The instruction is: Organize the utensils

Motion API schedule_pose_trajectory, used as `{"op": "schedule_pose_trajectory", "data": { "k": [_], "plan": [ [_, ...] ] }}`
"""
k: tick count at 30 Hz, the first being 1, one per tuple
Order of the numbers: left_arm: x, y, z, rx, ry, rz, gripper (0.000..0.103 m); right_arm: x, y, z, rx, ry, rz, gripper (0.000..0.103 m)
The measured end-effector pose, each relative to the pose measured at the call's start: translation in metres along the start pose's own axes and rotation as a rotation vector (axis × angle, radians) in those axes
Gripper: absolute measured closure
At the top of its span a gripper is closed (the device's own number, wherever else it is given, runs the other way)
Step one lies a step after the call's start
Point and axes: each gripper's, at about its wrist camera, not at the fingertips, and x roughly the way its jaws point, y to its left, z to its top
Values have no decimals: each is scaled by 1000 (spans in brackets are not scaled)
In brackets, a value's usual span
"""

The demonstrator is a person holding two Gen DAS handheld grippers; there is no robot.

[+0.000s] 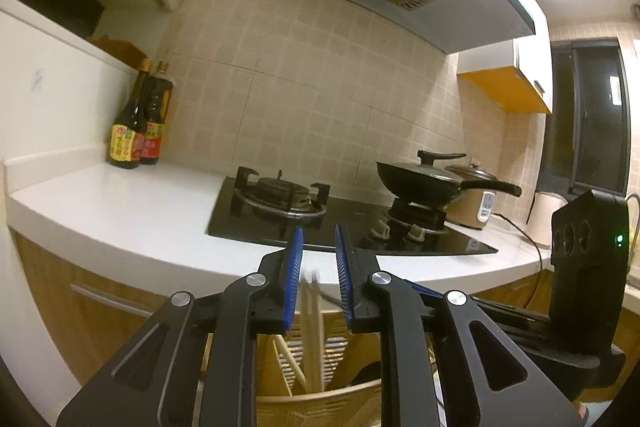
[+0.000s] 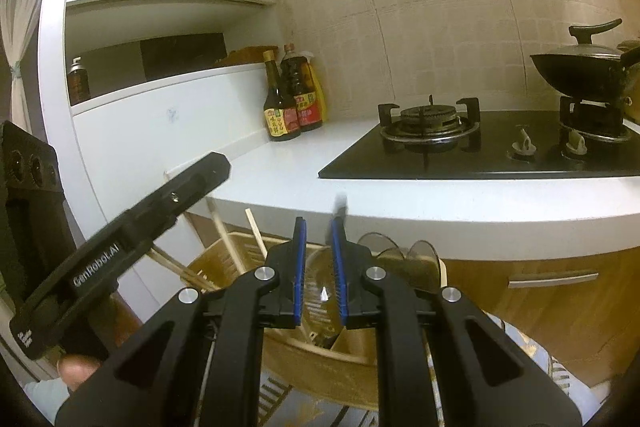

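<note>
Left wrist: pale wooden chopsticks (image 1: 310,323) upright

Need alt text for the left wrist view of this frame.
The left gripper hangs with its blue-padded fingers apart above wooden chopsticks standing in a slatted wooden holder, gripping nothing. Behind lie a white counter, a black gas hob, a lidded wok and two sauce bottles.

Both grippers are black, left gripper (image 1: 319,251) and right gripper (image 2: 319,247) alike, with ribbed blue pads, silver pivot screws (white "GenRobot.AI" lettering along the left one).
</note>
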Motion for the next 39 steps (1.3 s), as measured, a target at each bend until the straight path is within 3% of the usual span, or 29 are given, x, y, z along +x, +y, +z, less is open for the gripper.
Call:
{"op": "schedule_pose_trajectory", "data": {
  "k": [9,14,19,21,29,36,39],
  "plan": [
    [-30,7,16,-32,-19,-12,85,-20,-5,-2,47,43,29,92],
    [-44,8,26,-28,-32,-1,71,-34,-4,3,50,50,31,90],
    [-57,9,31,-13,-9,11,70,-35,-4,17,45,97,30,69],
    [-61,13,33,-13,4,11,70,-28,-2,30,35,151,27,69],
    [-57,47,35,-81,85,-25,66,79,14,88,-54,608,-35,69],
    [-51,79,31,-103,108,-18,66,158,10,101,-40,845,-86,69],
    [-50,91,31,-109,103,-14,66,177,5,101,-42,883,-126,69]
  ]
}}
